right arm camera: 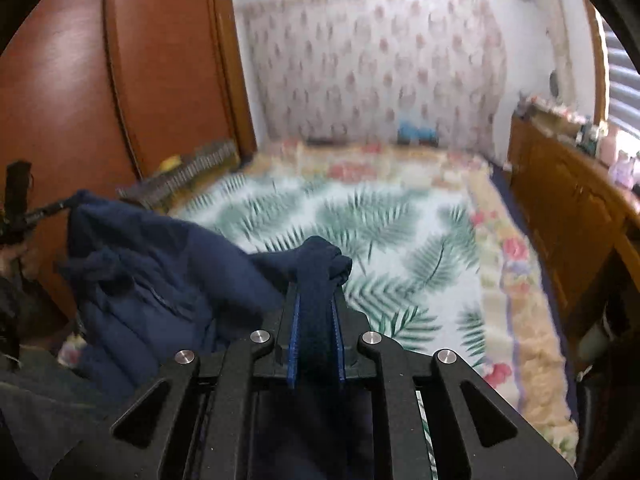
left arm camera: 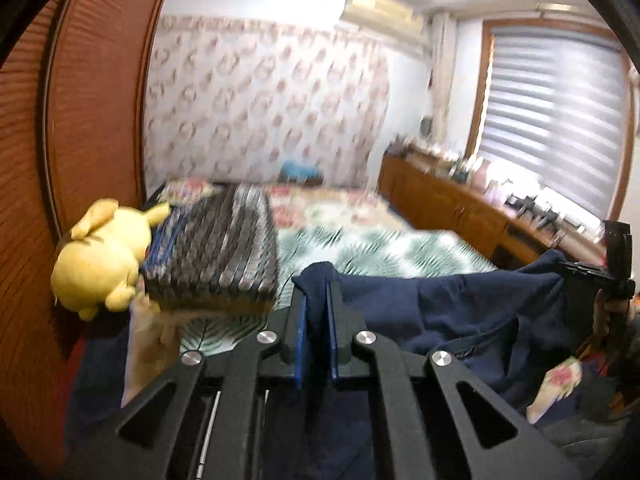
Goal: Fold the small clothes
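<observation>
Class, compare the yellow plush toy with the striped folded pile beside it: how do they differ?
The plush toy is plain yellow and rounded; the folded pile is dark, striped and boxy. The toy lies tipped on its side; the pile sits flat and squared. Both rest at the edge of the bed, touching each other, beside the wooden wardrobe.

Bed [right arm camera: 400,216] w/ palm-leaf sheet over floral cover. On it, far left: striped folded blanket [left arm camera: 224,256], yellow plush [left arm camera: 100,256] beside it. Blue item [right arm camera: 416,132] at far end, blurred.
</observation>
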`<move>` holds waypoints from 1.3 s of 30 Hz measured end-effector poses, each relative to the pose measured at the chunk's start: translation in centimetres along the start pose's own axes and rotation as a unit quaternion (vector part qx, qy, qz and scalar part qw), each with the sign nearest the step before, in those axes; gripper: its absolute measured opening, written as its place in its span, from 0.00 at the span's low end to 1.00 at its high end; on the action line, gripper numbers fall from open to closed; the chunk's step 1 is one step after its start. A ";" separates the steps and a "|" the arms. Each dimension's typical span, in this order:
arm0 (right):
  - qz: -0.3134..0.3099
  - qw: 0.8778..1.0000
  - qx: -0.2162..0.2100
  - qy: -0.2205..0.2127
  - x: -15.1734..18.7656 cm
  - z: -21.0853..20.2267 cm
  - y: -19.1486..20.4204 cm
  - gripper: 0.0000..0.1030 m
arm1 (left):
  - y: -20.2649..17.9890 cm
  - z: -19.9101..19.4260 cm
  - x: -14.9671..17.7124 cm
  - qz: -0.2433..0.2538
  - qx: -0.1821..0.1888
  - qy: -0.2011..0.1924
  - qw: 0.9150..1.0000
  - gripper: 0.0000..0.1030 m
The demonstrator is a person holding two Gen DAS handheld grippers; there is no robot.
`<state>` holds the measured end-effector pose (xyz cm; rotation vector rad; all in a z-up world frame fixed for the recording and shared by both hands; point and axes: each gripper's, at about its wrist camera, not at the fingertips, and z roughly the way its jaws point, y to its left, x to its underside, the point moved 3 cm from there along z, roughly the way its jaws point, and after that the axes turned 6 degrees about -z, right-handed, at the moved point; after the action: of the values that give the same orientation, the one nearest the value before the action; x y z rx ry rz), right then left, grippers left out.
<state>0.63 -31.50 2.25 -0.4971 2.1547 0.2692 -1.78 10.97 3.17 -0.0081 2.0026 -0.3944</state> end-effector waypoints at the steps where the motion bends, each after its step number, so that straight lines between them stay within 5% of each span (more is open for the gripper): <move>1: 0.005 1.000 -0.003 -0.011 -0.8 -1.3 0.1 0.10 | -0.2 -0.8 -0.6 0.001 0.004 -0.010 1.000 0.05; 12: -0.027 0.991 0.001 -0.133 -9.9 -15.7 2.9 0.10 | -3.9 -8.3 -10.4 0.039 0.069 -0.109 0.991 0.05; 24: -0.089 0.966 0.078 -0.228 -18.9 -27.1 3.6 0.10 | -7.2 -12.0 -19.8 0.107 0.048 -0.191 0.974 0.06; 31: -0.098 0.971 0.099 -0.196 -19.8 -23.4 0.7 0.10 | -5.9 -5.7 -20.6 0.103 0.020 -0.157 0.982 0.06; 39: -0.070 0.988 0.116 -0.071 -16.9 -7.6 -7.2 0.10 | -2.4 13.6 -17.2 0.116 -0.038 -0.017 0.992 0.06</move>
<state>7.30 -36.49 20.34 -0.4773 1.9708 -0.0251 17.54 8.04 13.47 0.1674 1.9571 -0.1675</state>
